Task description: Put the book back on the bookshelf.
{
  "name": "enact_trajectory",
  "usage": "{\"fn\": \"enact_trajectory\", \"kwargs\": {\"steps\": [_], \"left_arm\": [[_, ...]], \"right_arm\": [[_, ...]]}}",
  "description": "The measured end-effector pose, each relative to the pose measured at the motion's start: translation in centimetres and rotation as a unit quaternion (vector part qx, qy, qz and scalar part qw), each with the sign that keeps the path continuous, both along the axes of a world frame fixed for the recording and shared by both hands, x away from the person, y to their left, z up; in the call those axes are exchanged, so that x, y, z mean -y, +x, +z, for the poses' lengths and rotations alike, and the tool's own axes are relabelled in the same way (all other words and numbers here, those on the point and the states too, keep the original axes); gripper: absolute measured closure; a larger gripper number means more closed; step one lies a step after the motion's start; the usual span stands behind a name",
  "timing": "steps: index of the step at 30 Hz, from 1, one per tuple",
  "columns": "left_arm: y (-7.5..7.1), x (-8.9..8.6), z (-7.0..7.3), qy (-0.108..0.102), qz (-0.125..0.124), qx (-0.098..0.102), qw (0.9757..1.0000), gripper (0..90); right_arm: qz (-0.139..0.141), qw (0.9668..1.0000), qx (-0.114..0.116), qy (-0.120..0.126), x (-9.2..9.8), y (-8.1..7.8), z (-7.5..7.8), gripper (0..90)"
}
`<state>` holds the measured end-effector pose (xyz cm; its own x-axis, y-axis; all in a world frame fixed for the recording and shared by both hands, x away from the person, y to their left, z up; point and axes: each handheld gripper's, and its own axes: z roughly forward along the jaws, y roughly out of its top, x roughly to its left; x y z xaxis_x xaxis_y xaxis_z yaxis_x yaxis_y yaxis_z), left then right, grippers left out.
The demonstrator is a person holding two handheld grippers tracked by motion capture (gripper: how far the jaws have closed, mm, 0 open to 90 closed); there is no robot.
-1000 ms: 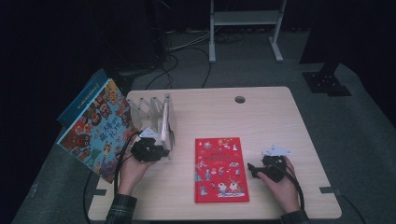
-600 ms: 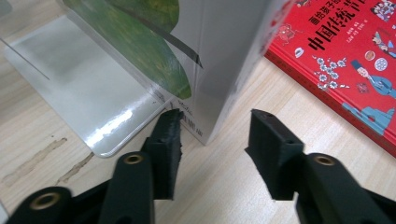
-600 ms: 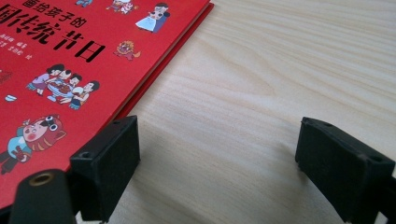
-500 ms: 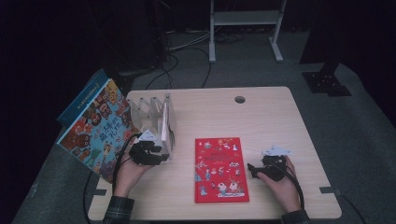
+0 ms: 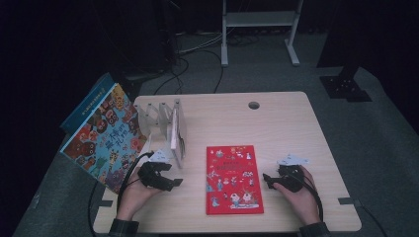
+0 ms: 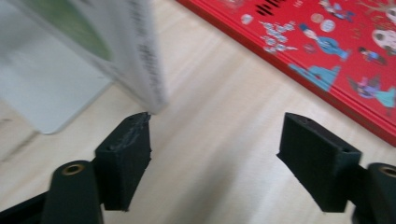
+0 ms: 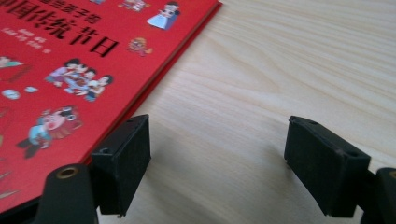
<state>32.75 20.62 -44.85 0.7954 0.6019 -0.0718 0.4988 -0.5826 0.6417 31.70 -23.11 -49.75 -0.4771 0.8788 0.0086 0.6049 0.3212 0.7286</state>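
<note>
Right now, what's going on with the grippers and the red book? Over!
Left hand-held gripper open, just widened, empty, beside the white book. Right hand-held gripper open, just narrowed, at the red book edge. Book flat. Nothing blocking.

I see a table (image 5: 281,128) of pale wood-grain laminate, smooth and matt. The red book (image 5: 233,178) has a glossy printed cover. My grippers' black jaws look like matt plastic, the left one's edge scuffed and rough. The upright book (image 6: 140,51) beside the clear plastic rack (image 5: 153,116) shows satin paper.
</note>
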Motion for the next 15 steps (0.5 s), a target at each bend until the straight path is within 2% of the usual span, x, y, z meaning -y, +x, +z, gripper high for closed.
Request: {"fn": "enact_trajectory", "kwargs": {"steps": [8, 13, 15], "left_arm": [[-0.6, 2.4, -0.8, 0.007, -0.031, -0.015, 0.9994, 13.3], [-0.9, 4.2, -1.1, -0.001, -0.050, -0.029, 0.9984, 12.1], [-0.9, 4.8, -1.2, -0.003, -0.053, -0.027, 0.9982, 9.7]], "right_arm": [[0.045, 0.9990, 0.004, 0.002, 0.0, -1.4, 0.3, 21.5], [0.076, 0.9971, 0.001, 0.000, 0.1, -2.5, 0.0, 20.7], [0.084, 0.9965, 0.000, 0.001, 0.1, -2.8, -0.1, 20.5]]}}
